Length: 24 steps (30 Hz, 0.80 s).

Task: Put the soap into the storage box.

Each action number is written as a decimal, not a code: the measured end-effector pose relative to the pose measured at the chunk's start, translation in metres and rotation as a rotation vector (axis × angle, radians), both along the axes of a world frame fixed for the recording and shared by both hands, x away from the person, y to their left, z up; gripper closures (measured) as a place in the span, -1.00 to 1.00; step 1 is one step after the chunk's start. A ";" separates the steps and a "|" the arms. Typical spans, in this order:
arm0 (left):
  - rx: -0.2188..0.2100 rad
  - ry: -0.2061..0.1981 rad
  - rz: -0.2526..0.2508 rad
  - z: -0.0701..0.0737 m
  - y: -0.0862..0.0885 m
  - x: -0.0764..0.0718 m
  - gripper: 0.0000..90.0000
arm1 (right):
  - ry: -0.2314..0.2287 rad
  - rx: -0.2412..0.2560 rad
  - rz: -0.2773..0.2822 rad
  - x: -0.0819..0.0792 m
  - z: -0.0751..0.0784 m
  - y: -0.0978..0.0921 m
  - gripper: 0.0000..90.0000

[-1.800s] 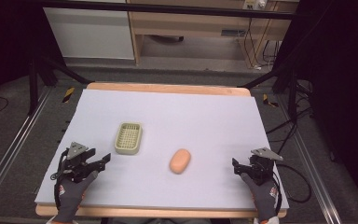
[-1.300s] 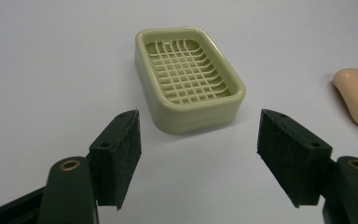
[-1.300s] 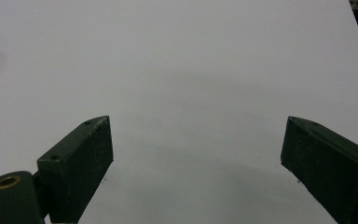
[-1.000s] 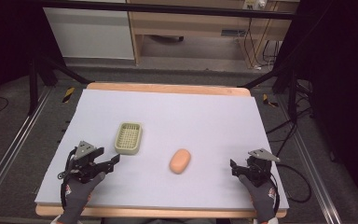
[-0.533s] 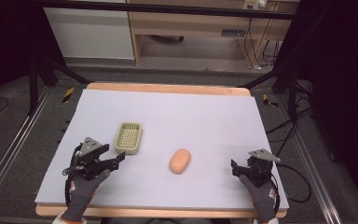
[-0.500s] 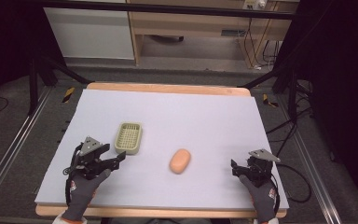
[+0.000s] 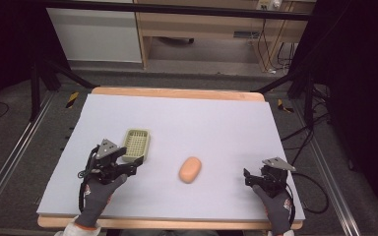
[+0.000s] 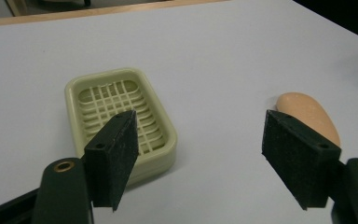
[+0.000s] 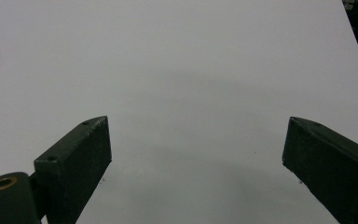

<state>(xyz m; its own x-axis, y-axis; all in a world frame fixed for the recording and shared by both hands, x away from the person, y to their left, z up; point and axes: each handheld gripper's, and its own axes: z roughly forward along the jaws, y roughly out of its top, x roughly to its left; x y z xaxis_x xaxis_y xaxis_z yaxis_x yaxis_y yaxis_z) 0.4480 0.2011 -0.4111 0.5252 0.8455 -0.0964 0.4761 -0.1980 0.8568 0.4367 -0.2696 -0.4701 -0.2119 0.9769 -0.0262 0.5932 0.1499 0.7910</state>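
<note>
Your left gripper (image 7: 128, 166) has its jaws spread just beside the soap dish (image 7: 137, 145); the soap (image 7: 190, 169) sits mid-surface. Right gripper (image 7: 250, 178) is spread too, holding nothing. Careful: come in low and you'll probably shove the dish away.

- The counter (image 7: 216, 118) is a wooden board whose top is almost wholly covered by a pale grey sheet; bare wood shows along the far and near edges.
- A pale green slotted dish (image 7: 137, 145) lies flat on its left half, towards the near edge.
- An orange oval lump (image 7: 190, 169) lies near the middle, to the right of the dish and apart from it.
</note>
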 end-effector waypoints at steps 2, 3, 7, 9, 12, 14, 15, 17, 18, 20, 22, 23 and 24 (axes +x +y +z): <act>0.005 -0.006 -0.013 0.002 -0.008 0.002 -0.41 | -0.002 0.000 0.000 0.000 0.000 0.000 -0.82; 0.005 -0.006 -0.013 0.002 -0.008 0.002 -0.41 | -0.002 0.000 0.000 0.000 0.000 0.000 -0.82; 0.015 -0.006 -0.033 0.005 -0.018 0.004 -0.41 | -0.002 -0.004 0.001 0.000 0.000 0.000 -0.82; 0.011 -0.007 -0.034 0.006 -0.020 0.005 -0.41 | -0.003 -0.005 0.002 0.000 0.000 0.000 -0.82; 0.012 -0.004 -0.044 0.007 -0.027 0.007 -0.41 | -0.006 -0.007 0.002 -0.001 0.000 0.000 -0.82; 0.014 -0.003 -0.051 0.007 -0.030 0.008 -0.42 | -0.004 -0.003 -0.002 -0.001 0.000 0.001 -0.82; 0.014 -0.003 -0.051 0.007 -0.030 0.008 -0.42 | -0.004 -0.003 -0.002 -0.001 0.000 0.001 -0.82; 0.022 0.000 -0.059 0.007 -0.034 0.009 -0.42 | -0.005 -0.003 -0.002 -0.001 0.000 0.000 -0.82; 0.013 0.001 -0.057 0.007 -0.037 0.009 -0.42 | -0.006 -0.002 -0.001 -0.001 0.000 0.000 -0.82; 0.016 0.001 -0.064 0.007 -0.043 0.011 -0.42 | -0.007 -0.005 0.002 -0.001 0.000 0.000 -0.82; 0.017 0.002 -0.070 0.007 -0.046 0.012 -0.42 | -0.006 -0.008 0.004 -0.001 0.000 0.000 -0.82; 0.016 0.004 -0.074 0.006 -0.051 0.013 -0.42 | -0.006 -0.012 0.007 0.000 0.000 0.000 -0.82; 0.016 0.004 -0.074 0.006 -0.051 0.013 -0.42 | -0.006 -0.012 0.007 0.000 0.000 0.000 -0.82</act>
<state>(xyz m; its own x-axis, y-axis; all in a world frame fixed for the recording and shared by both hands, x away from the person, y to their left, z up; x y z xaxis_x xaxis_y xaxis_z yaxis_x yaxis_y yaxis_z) 0.4610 0.1502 -0.4047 0.5859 0.8059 -0.0852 0.4629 -0.2466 0.8514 0.4362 -0.2693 -0.4702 -0.2188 0.9750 -0.0391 0.5871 0.1635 0.7928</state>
